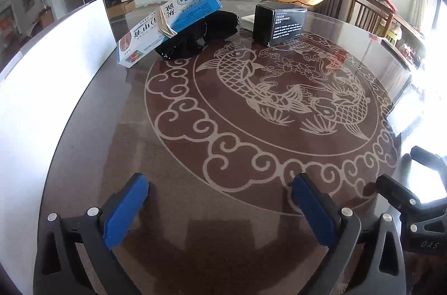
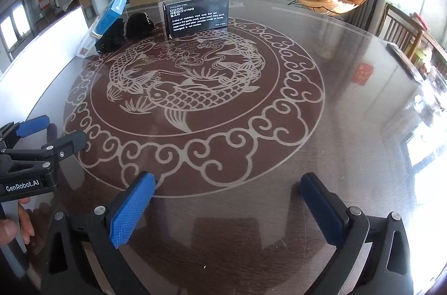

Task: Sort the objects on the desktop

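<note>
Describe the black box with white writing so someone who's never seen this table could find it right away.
Start at the round table with the fish pattern and look to its far side. The black box stands upright there, just right of a dark fuzzy item and a tilted blue and white carton. It alone is black with white lettering reading "Odor Removing Bar".

My table [image 2: 349, 77] is round and glossy, with a carp medallion at its centre. At about twelve o'clock a black box [image 2: 197, 16] stands upright. Near eleven lies a black fuzzy bundle [image 2: 125, 32], a blue-and-white carton [image 1: 167, 27] leaning tilted against it. A white board [image 1: 50, 66] runs along nine.
</note>
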